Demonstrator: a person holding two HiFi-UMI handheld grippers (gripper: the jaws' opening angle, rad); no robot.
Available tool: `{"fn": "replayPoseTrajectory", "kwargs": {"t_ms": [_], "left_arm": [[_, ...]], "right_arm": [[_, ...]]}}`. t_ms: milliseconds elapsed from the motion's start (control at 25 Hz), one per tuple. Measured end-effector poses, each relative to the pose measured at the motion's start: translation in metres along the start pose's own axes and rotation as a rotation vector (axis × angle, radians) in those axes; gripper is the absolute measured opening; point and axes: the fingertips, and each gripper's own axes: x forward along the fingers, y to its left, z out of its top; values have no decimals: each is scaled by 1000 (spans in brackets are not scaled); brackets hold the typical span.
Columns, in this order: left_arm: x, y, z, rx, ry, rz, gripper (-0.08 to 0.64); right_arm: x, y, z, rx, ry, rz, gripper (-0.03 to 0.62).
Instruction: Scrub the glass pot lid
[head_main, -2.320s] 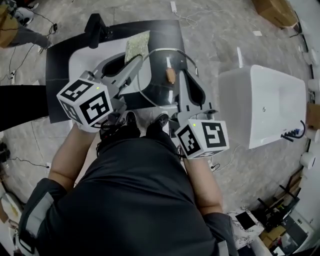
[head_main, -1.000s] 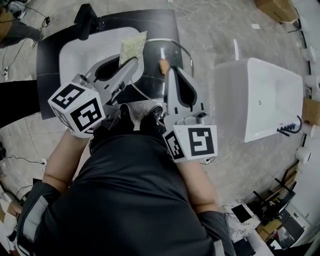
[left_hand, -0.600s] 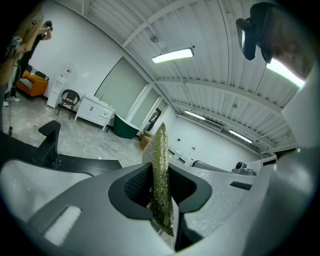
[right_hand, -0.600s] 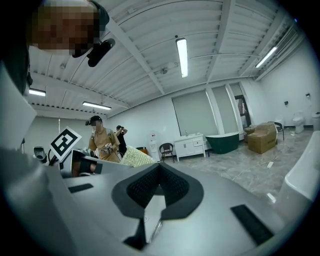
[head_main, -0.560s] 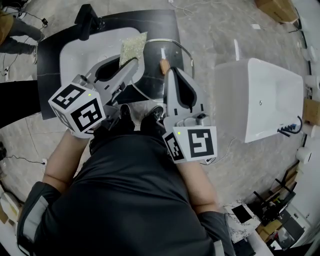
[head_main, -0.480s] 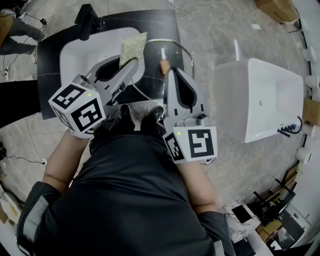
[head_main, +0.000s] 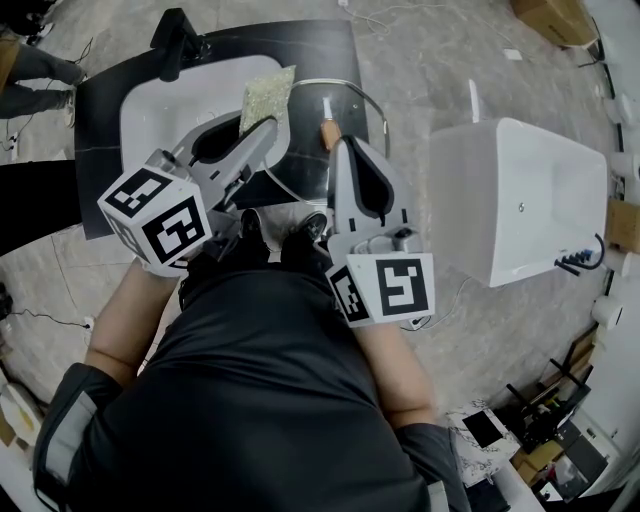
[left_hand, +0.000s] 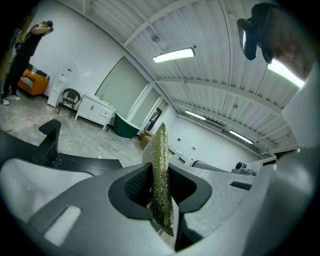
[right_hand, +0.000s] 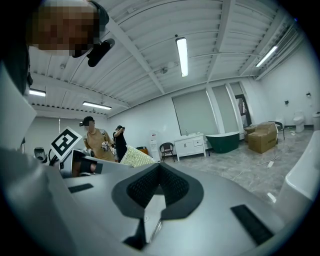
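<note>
The glass pot lid (head_main: 308, 165) with its metal rim and brown knob (head_main: 328, 133) is held up over the black counter, close to the white sink basin (head_main: 150, 110). My right gripper (head_main: 345, 148) is shut on the lid's edge; a thin pane of the lid (right_hand: 156, 215) shows between its jaws. My left gripper (head_main: 262, 125) is shut on a green-yellow scrub pad (head_main: 265, 93), which stands upright just left of the lid. In the left gripper view the pad (left_hand: 161, 165) rises edge-on from the closed left gripper (left_hand: 160, 192). The pad (right_hand: 137, 157) also shows in the right gripper view.
A black faucet (head_main: 172, 45) stands at the far left of the counter (head_main: 330, 45). A white bathtub (head_main: 520, 200) sits on the floor to the right. Cables and boxes lie on the marble floor. People (right_hand: 92, 142) stand in the background.
Since the earliest frame both grippers, the lid and the pad sit a little further left and up in the view. Over the last second nothing has visibly moved.
</note>
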Motion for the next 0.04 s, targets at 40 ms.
{"fn": "replayPoseTrajectory", "kwargs": {"t_ms": [40], "left_arm": [[-1,0,0,-1,1,0,74]], "right_arm": [[0,1,0,0,1,0,6]]}}
